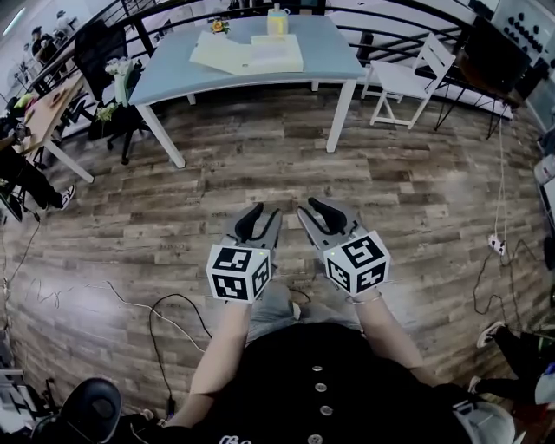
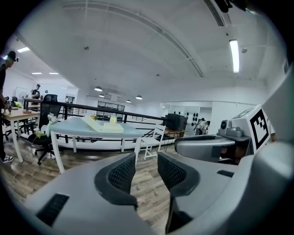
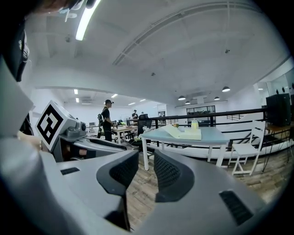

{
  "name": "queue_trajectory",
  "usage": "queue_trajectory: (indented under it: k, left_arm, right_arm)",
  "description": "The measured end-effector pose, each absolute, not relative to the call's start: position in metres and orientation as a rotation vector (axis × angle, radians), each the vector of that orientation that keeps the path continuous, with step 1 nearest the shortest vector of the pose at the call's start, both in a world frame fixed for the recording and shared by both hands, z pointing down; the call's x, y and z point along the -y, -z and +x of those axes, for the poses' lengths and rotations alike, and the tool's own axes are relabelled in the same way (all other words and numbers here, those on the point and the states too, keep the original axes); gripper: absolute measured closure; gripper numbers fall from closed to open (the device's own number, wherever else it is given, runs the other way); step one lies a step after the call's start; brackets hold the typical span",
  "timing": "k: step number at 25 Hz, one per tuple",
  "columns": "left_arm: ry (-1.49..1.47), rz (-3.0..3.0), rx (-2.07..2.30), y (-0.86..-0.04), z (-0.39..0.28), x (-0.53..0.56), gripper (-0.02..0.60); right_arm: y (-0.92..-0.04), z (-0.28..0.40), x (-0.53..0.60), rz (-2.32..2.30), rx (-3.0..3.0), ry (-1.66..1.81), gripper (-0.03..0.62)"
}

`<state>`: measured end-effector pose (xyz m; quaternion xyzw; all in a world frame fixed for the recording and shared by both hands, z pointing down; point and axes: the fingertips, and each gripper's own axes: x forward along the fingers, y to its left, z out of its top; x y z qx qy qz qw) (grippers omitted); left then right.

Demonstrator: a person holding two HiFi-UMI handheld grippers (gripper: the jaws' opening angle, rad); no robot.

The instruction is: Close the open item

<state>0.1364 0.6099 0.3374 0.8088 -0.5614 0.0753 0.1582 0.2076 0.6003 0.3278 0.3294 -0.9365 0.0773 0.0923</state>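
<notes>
A pale cream box (image 1: 247, 54) lies open on a light blue table (image 1: 334, 62) far ahead, across the wooden floor, with a small yellow bottle (image 1: 277, 21) behind it. The left gripper view shows the box (image 2: 104, 126) on the table (image 2: 69, 126), and the right gripper view shows the same box (image 3: 184, 132) and table (image 3: 218, 134). My left gripper (image 1: 263, 213) (image 2: 147, 172) and right gripper (image 1: 314, 208) (image 3: 146, 169) hang side by side in front of the person's body, well short of the table. Both are open, with nothing between the pads.
A white folding chair (image 1: 406, 78) stands right of the table. A black office chair (image 1: 102, 52) and a wooden desk (image 1: 45, 111) are to its left. Cables (image 1: 165, 314) run over the floor at the left, a power strip (image 1: 497, 245) lies at the right. A person (image 3: 106, 120) stands by a far desk.
</notes>
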Motion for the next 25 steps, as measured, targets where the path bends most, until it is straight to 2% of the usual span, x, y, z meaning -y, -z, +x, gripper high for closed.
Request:
queue_trajectory:
  k: [2, 15, 25]
  left_arm:
    - [-0.217, 2.304, 1.604, -0.340, 0.138, -0.607, 0.425]
    - [-0.213, 2.284, 1.568, -0.356, 0.111, -0.530, 0.425]
    - [-0.197, 2.321, 1.525, -0.345, 0.047, -0.409, 0.425]
  right_arm:
    - [-0.331, 0.209, -0.596, 0.980, 2.787, -0.247, 0.497]
    - [-0.354, 0.195, -0.521, 1.036, 2.743, -0.316, 0.496]
    - [-0.351, 0.134, -0.401, 1.087, 2.715, -0.327, 0.487]
